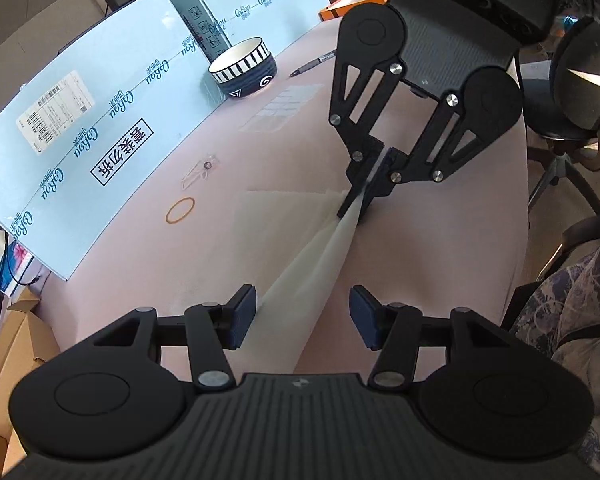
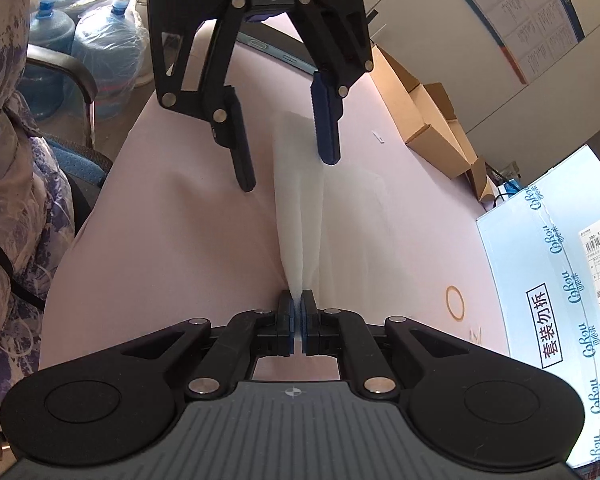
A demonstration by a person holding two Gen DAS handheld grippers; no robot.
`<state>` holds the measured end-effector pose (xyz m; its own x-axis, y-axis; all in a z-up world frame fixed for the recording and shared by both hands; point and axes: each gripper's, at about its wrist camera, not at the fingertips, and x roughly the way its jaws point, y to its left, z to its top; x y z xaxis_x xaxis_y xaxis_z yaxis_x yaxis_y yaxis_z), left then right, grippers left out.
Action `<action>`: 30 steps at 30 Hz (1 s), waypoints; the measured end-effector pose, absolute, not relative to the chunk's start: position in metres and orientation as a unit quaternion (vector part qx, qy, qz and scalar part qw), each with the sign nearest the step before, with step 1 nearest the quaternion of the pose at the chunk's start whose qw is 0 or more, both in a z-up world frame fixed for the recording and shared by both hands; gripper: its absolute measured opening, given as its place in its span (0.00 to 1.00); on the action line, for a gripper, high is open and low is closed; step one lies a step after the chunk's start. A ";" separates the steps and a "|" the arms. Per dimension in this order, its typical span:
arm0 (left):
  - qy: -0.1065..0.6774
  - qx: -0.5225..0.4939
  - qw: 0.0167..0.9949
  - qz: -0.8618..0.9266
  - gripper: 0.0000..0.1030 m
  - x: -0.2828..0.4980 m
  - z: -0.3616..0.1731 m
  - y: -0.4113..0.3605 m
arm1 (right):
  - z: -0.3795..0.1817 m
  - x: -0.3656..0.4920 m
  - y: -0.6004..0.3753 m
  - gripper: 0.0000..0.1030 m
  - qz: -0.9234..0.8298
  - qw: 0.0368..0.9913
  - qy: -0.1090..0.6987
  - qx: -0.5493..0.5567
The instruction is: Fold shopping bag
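Bag (image 1: 324,252) pinched in right gripper (image 1: 360,200), between parted left gripper (image 1: 304,316)

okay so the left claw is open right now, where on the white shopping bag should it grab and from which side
Probably the free end of the shopping bag, opposite the end pinched in the right claw. The bag stretches in a narrow folded strip toward the open left claw, so come straight along it, one pad on each flat face.

bench (image 1: 440,240): pink cover
far: bowl (image 1: 244,67), pen (image 1: 314,63)
left: box (image 1: 80,152), rubber band (image 1: 180,210)
middle: bag (image 1: 300,216)
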<state>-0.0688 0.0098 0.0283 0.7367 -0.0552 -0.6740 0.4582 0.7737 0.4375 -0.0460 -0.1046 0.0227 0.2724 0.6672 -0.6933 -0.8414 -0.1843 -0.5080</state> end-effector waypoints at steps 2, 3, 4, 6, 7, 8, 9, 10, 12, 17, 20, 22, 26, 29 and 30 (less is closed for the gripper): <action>0.335 0.302 0.881 -0.145 0.48 -0.066 0.028 0.010 | 0.023 -0.046 -0.105 0.05 0.599 0.636 0.095 -0.477; 0.338 0.299 0.881 -0.146 0.47 -0.065 0.028 0.011 | 0.023 -0.046 -0.104 0.05 0.599 0.638 0.096 -0.475; 0.341 0.296 0.880 -0.147 0.45 -0.064 0.029 0.012 | 0.023 -0.047 -0.104 0.05 0.599 0.638 0.096 -0.474; 0.351 0.289 0.878 -0.151 0.35 -0.064 0.030 0.013 | 0.023 -0.046 -0.102 0.05 0.599 0.638 0.094 -0.475; 0.358 0.280 0.878 -0.151 0.32 -0.063 0.031 0.016 | 0.023 -0.047 -0.102 0.05 0.599 0.637 0.094 -0.475; 0.366 0.270 0.878 -0.151 0.25 -0.061 0.032 0.018 | 0.023 -0.047 -0.102 0.05 0.600 0.637 0.094 -0.475; 0.375 0.259 0.877 -0.151 0.16 -0.059 0.032 0.022 | 0.023 -0.039 -0.108 0.05 0.600 0.638 0.095 -0.473; 0.385 0.246 0.876 -0.151 0.14 -0.057 0.032 0.026 | 0.023 -0.038 -0.108 0.05 0.600 0.639 0.095 -0.472; 0.393 0.232 0.876 -0.157 0.08 -0.055 0.032 0.030 | 0.023 -0.036 -0.110 0.05 0.599 0.642 0.093 -0.469; 0.428 0.158 0.874 -0.170 0.07 -0.048 0.037 0.051 | 0.022 -0.029 -0.107 0.05 0.600 0.642 0.095 -0.467; 0.449 0.098 0.871 -0.175 0.07 -0.042 0.035 0.069 | 0.024 -0.024 -0.109 0.05 0.606 0.643 0.107 -0.456; 0.459 0.057 0.869 -0.177 0.07 -0.036 0.033 0.080 | 0.027 -0.020 -0.109 0.05 0.610 0.644 0.120 -0.446; 0.482 -0.030 0.855 -0.188 0.09 -0.023 0.029 0.104 | 0.032 -0.006 -0.107 0.05 0.622 0.648 0.156 -0.411; 0.498 -0.094 0.838 -0.200 0.09 -0.012 0.022 0.123 | 0.035 0.016 -0.106 0.06 0.643 0.647 0.201 -0.356; 0.504 -0.119 0.831 -0.202 0.08 -0.009 0.019 0.129 | 0.035 0.024 -0.106 0.07 0.651 0.646 0.221 -0.331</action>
